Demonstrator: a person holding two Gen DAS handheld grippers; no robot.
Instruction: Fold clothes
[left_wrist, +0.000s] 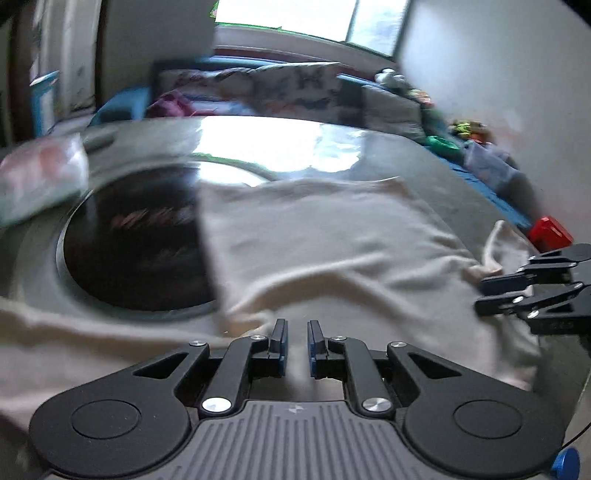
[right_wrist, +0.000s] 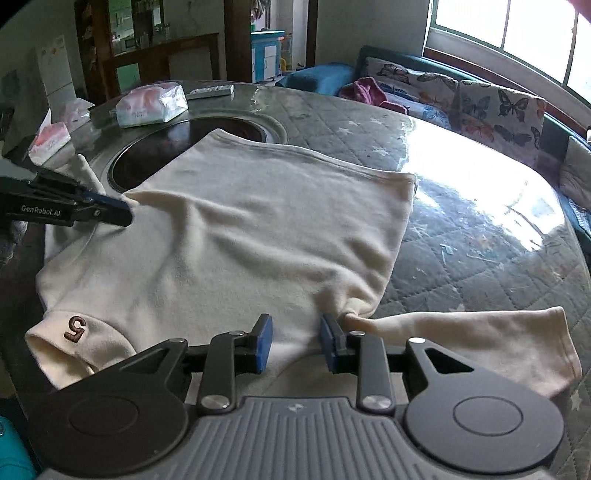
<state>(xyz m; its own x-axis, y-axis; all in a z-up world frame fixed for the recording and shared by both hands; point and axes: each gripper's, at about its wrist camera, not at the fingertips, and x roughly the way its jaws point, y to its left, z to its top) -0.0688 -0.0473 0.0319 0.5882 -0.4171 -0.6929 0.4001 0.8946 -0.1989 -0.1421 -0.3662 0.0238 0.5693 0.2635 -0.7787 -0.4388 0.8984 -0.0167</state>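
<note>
A cream short-sleeved shirt (right_wrist: 258, 240) lies spread flat on the table, hem at the far side. Its near-left sleeve (right_wrist: 75, 328) bears a brown "5", and its other sleeve (right_wrist: 480, 343) trails off to the right. My right gripper (right_wrist: 297, 332) stands open over the near edge, its right finger touching the bunched cloth where that sleeve joins. My left gripper (right_wrist: 127, 214) sits at the shirt's left edge. In the left wrist view, which is blurred, the left gripper (left_wrist: 297, 332) shows a narrow gap with nothing pinched above the shirt (left_wrist: 314, 251). The right gripper (left_wrist: 479, 297) is at the right.
The table (right_wrist: 461, 240) is round, with a glossy sheet over a quilted cover and a dark recessed centre (right_wrist: 177, 155). Tissue packs (right_wrist: 151, 103) (right_wrist: 50, 138) lie at its far left. A butterfly-patterned sofa (right_wrist: 480, 103) stands behind. A red object (left_wrist: 550, 230) lies off the table's edge.
</note>
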